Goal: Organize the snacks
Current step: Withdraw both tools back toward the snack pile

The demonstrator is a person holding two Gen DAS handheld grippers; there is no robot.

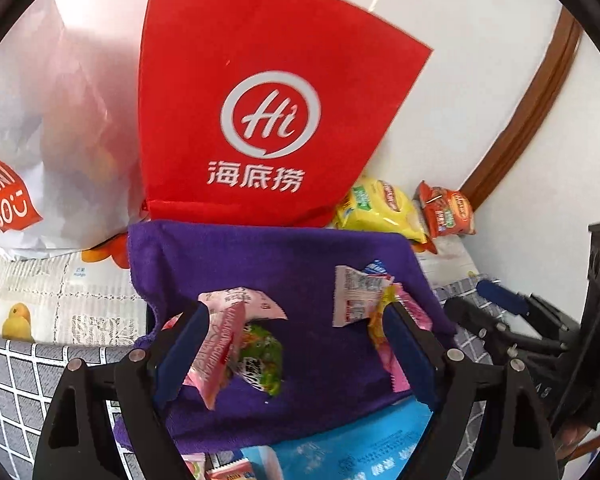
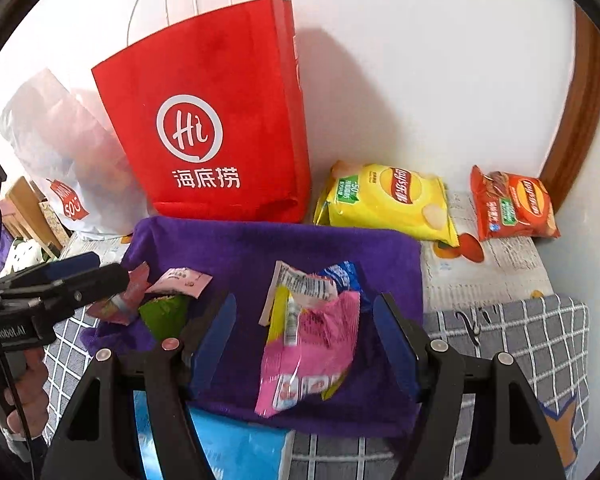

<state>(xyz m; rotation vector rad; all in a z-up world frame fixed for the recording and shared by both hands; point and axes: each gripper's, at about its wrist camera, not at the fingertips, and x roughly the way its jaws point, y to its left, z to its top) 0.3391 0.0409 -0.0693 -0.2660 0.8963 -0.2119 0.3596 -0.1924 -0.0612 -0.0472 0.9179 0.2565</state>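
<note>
Both pairs of jaws stand apart, gripping nothing. Under and between the left gripper's (image 1: 296, 344) jaws lie a pink packet (image 1: 220, 344) and a green packet (image 1: 260, 360) on a purple towel (image 1: 300, 264); by its right jaw sits a second heap, topped by a white packet (image 1: 356, 296). That heap lies between the right gripper's (image 2: 304, 344) jaws, a pink wrapper (image 2: 316, 348) uppermost, untouched by the pads.

Beyond the jaws, at the towel's far edge, a red bag (image 2: 216, 120) stands against a white wall (image 2: 440, 60), with a white bag (image 2: 60, 148) to its left. Right of the red bag lie a yellow chip bag (image 2: 388, 200) and, just apart, an orange chip bag (image 2: 512, 204), both on a fruit-printed cloth (image 2: 484, 276). A grey checked cover (image 2: 512, 344) spreads nearer. A brown wooden trim (image 2: 580, 100) curves up the wall on the right. Below the jaws a blue pack (image 1: 364, 444) peeks out.
</note>
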